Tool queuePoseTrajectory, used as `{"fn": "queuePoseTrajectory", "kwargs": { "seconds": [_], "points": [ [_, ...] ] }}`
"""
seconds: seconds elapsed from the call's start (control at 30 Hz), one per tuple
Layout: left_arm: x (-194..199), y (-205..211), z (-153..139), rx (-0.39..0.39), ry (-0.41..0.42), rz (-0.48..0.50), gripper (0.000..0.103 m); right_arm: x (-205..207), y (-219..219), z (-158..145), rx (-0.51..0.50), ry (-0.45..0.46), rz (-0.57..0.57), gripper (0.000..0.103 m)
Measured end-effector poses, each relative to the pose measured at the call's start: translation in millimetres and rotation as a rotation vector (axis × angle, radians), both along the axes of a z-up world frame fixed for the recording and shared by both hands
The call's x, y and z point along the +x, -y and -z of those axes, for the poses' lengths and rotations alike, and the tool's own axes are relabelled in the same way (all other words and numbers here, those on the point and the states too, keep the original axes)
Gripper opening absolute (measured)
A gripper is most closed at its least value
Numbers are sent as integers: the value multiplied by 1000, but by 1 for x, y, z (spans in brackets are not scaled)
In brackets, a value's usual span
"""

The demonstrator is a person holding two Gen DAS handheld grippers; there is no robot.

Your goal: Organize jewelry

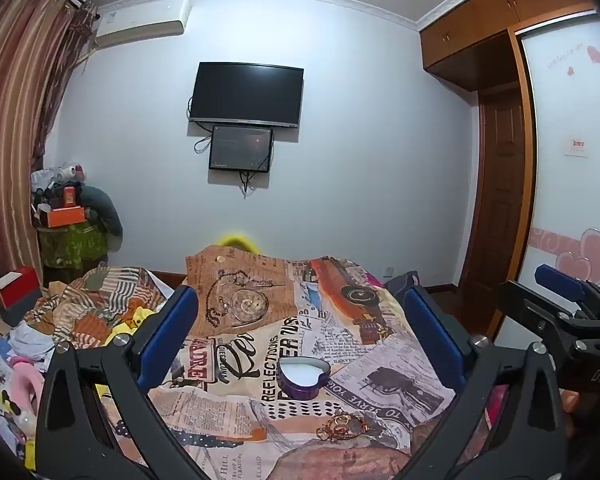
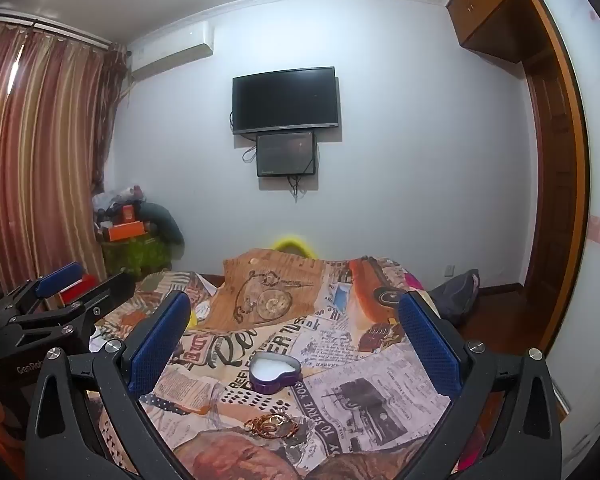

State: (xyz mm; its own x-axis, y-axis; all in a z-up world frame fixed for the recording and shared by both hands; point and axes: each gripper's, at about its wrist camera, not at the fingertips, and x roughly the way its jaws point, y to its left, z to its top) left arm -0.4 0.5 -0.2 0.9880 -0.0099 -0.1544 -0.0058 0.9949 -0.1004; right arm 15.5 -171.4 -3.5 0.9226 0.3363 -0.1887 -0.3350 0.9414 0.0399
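A purple heart-shaped box [image 1: 303, 377], open with a white inside, sits on the newspaper-print cloth [image 1: 236, 408]; it also shows in the right wrist view [image 2: 274, 371]. A small pile of gold jewelry [image 1: 342, 427] lies on the cloth just in front of the box, and shows in the right wrist view [image 2: 271, 424]. My left gripper [image 1: 300, 320] is open and empty, above the cloth behind the box. My right gripper [image 2: 294, 320] is open and empty, likewise above the cloth. The right gripper also shows at the right edge of the left wrist view [image 1: 560, 300], and the left gripper at the left of the right wrist view [image 2: 72, 284].
The cloth covers a raised surface in a bedroom. Clothes and toys [image 1: 28, 360] are heaped to the left, with a red box [image 1: 14, 292]. A dark bag [image 2: 458, 292] lies at the right. A TV [image 1: 247, 94] hangs on the far wall.
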Motion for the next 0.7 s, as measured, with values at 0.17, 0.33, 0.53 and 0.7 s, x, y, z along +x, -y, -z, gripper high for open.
{"fn": "queuePoseTrajectory", "kwargs": {
  "seconds": [0.17, 0.33, 0.53, 0.7],
  "points": [
    [-2, -3, 3, 9, -12, 4, 103, 0, 0, 0, 1, 2, 3, 103],
    [-1, -7, 3, 2, -26, 0, 103, -1, -5, 4, 4, -5, 3, 103],
    [8, -3, 6, 11, -41, -5, 103, -2, -3, -1, 11, -15, 1, 103],
    [8, -2, 3, 9, -44, -6, 103, -2, -1, 0, 12, -19, 1, 103]
  ]
}}
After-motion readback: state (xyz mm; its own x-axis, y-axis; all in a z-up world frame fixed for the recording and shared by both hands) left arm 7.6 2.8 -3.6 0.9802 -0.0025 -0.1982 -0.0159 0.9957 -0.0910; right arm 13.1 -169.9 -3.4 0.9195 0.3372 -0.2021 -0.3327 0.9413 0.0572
